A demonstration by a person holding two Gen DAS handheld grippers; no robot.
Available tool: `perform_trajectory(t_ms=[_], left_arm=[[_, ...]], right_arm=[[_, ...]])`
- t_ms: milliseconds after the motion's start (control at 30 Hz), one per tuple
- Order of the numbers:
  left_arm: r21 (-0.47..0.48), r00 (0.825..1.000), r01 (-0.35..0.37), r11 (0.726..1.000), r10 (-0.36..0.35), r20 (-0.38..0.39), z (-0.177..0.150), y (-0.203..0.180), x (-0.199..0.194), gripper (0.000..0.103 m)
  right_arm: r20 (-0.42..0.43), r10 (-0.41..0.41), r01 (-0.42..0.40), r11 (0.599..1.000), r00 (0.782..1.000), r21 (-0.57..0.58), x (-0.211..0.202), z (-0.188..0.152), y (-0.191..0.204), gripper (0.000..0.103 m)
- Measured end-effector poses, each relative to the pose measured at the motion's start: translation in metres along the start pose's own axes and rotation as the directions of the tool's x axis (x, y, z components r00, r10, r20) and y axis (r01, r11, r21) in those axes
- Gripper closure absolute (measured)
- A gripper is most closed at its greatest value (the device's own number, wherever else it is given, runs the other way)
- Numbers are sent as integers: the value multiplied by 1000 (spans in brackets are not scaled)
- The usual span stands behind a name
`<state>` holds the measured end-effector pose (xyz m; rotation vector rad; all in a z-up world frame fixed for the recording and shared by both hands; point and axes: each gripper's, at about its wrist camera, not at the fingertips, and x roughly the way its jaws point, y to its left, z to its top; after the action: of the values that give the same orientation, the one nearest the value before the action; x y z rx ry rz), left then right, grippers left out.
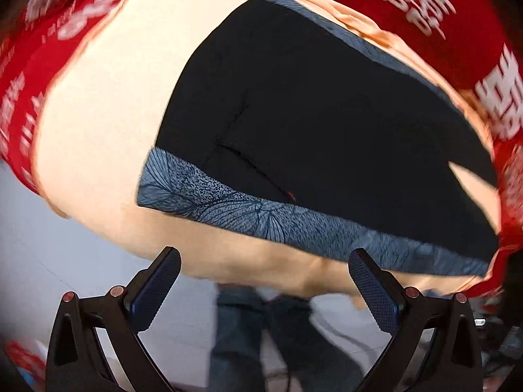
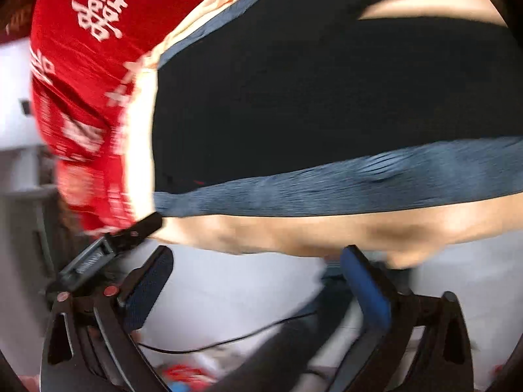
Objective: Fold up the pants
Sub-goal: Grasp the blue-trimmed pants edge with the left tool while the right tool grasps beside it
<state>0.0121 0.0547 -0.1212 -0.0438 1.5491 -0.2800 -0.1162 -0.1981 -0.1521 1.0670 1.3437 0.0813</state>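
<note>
Lying flat: pants (image 1: 327, 114) | left claw (image 1: 264, 271) agape | right claw (image 2: 258, 271) agape, empty

Pants (image 1: 327, 114): black, blue-grey side bands with dark leaf-vein print. Tabletop (image 1: 98, 130): pale cream. Cloth (image 2: 81, 65): red, white characters. Gripper pads (image 2: 366, 287): blue, on black fingers.

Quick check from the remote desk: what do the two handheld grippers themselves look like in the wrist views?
Both the left gripper and the right gripper have black angular frames with triangular cut-outs and small reddish round pivot caps. Their fingers carry blue pads with a fine dotted texture. A thin black cable runs below the right one.
</note>
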Motion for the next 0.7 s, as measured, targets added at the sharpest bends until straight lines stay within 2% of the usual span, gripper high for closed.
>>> perform_trajectory(t_ms=[33, 67, 133, 267, 433, 500, 533, 567, 700], left_arm=[[-38, 999, 49, 998, -50, -4, 0, 10, 8, 0], [-65, 997, 82, 995, -83, -11, 0, 18, 15, 0], [-102, 991, 127, 987, -130, -17, -1, 28, 25, 0], [-137, 984, 172, 975, -176, -15, 0, 42, 41, 0], [-168, 976, 211, 963, -217, -16, 4, 49, 55, 0], [-187, 972, 229, 955, -236, -19, 5, 51, 56, 0], [-196, 971, 230, 953, -239, -22, 4, 51, 56, 0], [-203, 968, 238, 950, -248, -24, 4, 49, 56, 0], [-242, 941, 325, 914, -339, -16, 10, 41, 56, 0]], right_arm=[[-16, 30, -29, 999, 999, 22, 13, 0, -5, 26], [-30, 64, -62, 997, 997, 55, 28, -1, -12, 28], [-25, 127, -124, 987, 992, 103, 47, -2, -23, 28], [12, 228, -227, 960, 974, 165, 75, -2, -40, 28], [68, 379, -385, 902, 923, 196, 98, 9, -36, 28], [94, 427, -437, 876, 899, 202, 94, 14, -28, 28], [113, 467, -480, 856, 877, 192, 87, 17, -19, 28], [122, 481, -496, 850, 868, 175, 81, 17, -14, 28], [122, 501, -513, 852, 857, 104, 55, 22, 11, 28]])
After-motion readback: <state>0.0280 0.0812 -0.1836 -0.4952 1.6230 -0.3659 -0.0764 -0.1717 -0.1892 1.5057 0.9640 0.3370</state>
